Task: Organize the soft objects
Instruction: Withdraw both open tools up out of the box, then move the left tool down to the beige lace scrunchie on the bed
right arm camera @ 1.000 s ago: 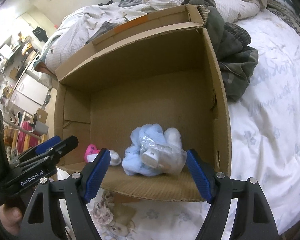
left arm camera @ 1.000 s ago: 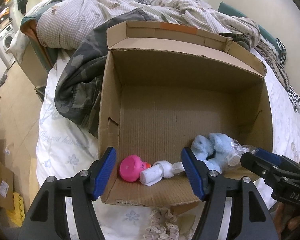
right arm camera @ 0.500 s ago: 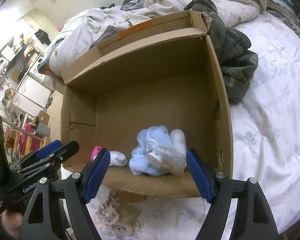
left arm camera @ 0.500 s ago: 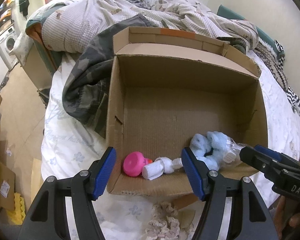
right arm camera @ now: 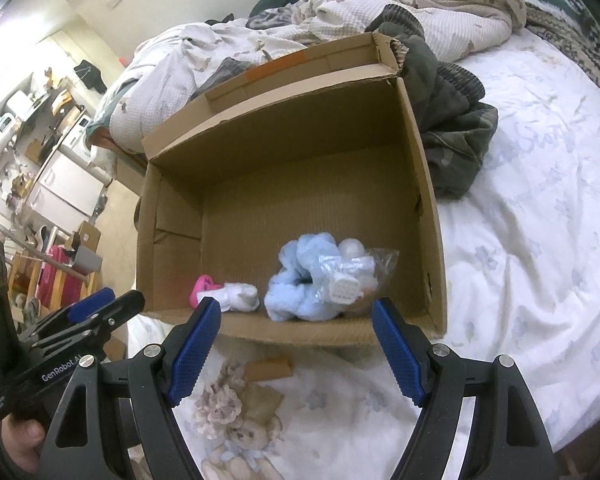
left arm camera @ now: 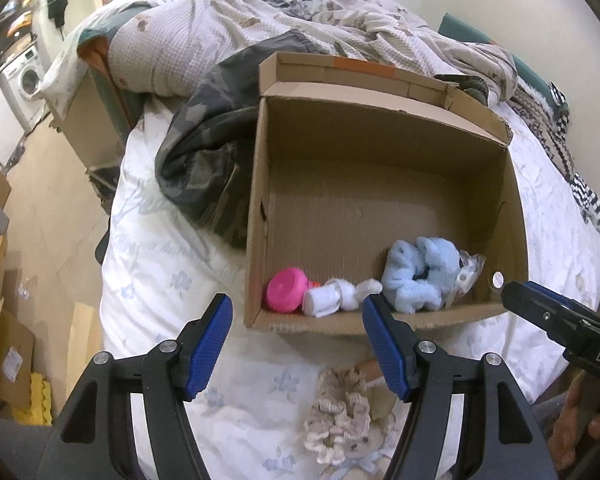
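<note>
An open cardboard box (left arm camera: 380,128) (right arm camera: 300,152) stands on the bed. Along its near wall lie a pink soft toy (left arm camera: 286,290) (right arm camera: 202,286), rolled white socks (left arm camera: 332,300) (right arm camera: 240,298), a light blue plush (left arm camera: 418,276) (right arm camera: 304,280) and a clear plastic bag (left arm camera: 466,274) (right arm camera: 352,280). A beige crocheted plush with a small bear (left arm camera: 344,412) (right arm camera: 236,420) lies on the sheet in front of the box. My left gripper (left arm camera: 298,344) is open and empty, just before the box's near edge. My right gripper (right arm camera: 296,348) is open and empty, likewise.
A camouflage garment (left arm camera: 204,160) (right arm camera: 452,128) lies beside the box. Crumpled quilts (left arm camera: 260,36) pile up behind it. The bed's left edge drops to a floor with cartons (left arm camera: 4,352). A small cardboard piece (right arm camera: 268,368) lies near the plush.
Both grippers have pulled back from the box and risen a little, so the box looks smaller and the crocheted plush on the sheet shows more. Both stay open.
</note>
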Tool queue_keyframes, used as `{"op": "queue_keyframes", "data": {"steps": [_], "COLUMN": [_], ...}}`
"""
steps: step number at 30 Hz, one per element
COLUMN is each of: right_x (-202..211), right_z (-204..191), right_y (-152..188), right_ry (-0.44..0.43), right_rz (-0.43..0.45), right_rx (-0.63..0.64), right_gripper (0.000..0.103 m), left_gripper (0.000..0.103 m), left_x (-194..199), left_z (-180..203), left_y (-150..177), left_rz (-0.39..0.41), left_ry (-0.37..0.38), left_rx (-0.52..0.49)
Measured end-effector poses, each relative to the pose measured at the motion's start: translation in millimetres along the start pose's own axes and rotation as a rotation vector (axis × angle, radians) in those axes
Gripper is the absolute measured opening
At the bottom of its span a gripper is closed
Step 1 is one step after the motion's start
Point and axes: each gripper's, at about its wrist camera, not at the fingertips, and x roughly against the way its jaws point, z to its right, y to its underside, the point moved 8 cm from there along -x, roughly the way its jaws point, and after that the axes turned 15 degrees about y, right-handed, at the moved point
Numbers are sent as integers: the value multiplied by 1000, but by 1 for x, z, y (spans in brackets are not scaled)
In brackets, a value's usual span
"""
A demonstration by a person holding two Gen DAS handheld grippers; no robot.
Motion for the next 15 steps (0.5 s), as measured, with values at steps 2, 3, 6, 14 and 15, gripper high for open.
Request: {"op": "queue_keyframes", "data": {"steps": [2,3,6,14,15], "right_x": [2,3,6,13,13], "right_z": [1,2,3,-3,-4], "right_y": [3,5,10,27,30], "right_ry": [1,1,-1,-15,-18], "right_rz": [1,1,0,-7,-12], "right_rx": [0,-1,-6,6,9], "right_gripper": [83,83,83,83,83], "left_gripper": [65,65,65,65,65], "left_x": [2,4,8,15,16], "left_z": [-2,-3,-6,-12,-14], "left_y": [4,6,11,26,30], "left_rz": [-2,-2,-1,-10,-12], "left_ry": [-1,-5,-10,-19,-25], "left_rx": [6,8,17,33,36]}}
